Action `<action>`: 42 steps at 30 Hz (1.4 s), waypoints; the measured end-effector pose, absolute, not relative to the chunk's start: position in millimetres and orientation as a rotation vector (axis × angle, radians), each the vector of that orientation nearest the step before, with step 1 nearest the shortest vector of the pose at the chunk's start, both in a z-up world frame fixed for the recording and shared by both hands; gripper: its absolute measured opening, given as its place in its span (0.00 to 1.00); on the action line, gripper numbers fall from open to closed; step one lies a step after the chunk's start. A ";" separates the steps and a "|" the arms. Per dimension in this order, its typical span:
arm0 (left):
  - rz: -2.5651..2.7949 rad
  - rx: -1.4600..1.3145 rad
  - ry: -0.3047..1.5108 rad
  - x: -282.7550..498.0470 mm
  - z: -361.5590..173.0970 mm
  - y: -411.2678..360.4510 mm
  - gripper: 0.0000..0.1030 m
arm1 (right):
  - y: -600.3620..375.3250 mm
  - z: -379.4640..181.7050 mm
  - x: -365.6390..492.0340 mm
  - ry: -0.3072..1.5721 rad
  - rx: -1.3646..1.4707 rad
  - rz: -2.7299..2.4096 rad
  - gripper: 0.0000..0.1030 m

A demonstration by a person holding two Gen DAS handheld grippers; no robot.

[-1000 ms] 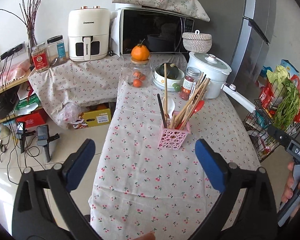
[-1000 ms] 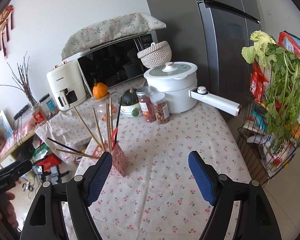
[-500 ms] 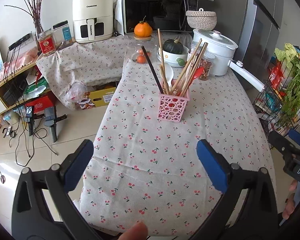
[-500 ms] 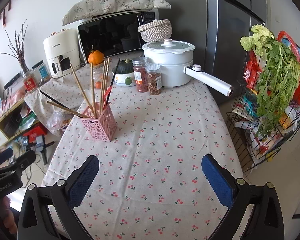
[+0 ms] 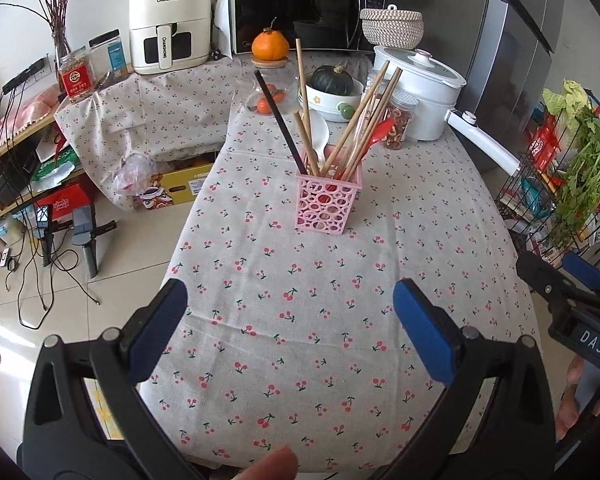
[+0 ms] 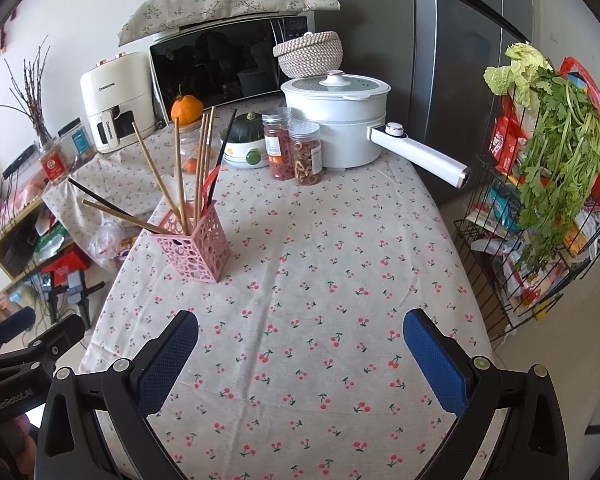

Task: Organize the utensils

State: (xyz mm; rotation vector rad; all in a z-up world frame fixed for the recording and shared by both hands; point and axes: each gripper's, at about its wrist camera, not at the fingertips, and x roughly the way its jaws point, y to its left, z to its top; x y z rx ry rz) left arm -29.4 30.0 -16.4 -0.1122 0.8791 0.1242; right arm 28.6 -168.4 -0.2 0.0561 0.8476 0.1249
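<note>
Reading "CHANGHONG" on the air fryer (image 5: 170, 22), "DAS" on the right gripper (image 5: 580, 300).

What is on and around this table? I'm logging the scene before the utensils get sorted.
utensil holder: one, pink, mid-table
chopsticks: several wooden, two black, in the holder
spoons: one red, one white, in the holder
electric pot: one, white, far end
jars: two, clear, beside the pot
squash: one, dark green, in a white bowl
orange: one, atop a glass jar
microwave: one, black-fronted, behind
air fryer: one, cream, far left
wire rack: one, black, holding greens, right
left gripper: blue pads, open, empty
right gripper: blue pads, open, empty
</note>
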 end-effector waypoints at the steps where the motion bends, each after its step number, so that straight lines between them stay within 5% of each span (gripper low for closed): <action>1: 0.125 -0.109 0.876 -29.2 -16.1 29.8 0.99 | -168.6 -0.4 29.1 0.848 0.058 0.124 1.00; 42: 0.105 -0.105 0.895 -31.6 -17.6 22.3 0.99 | -167.4 -13.1 30.9 0.879 0.052 0.123 1.00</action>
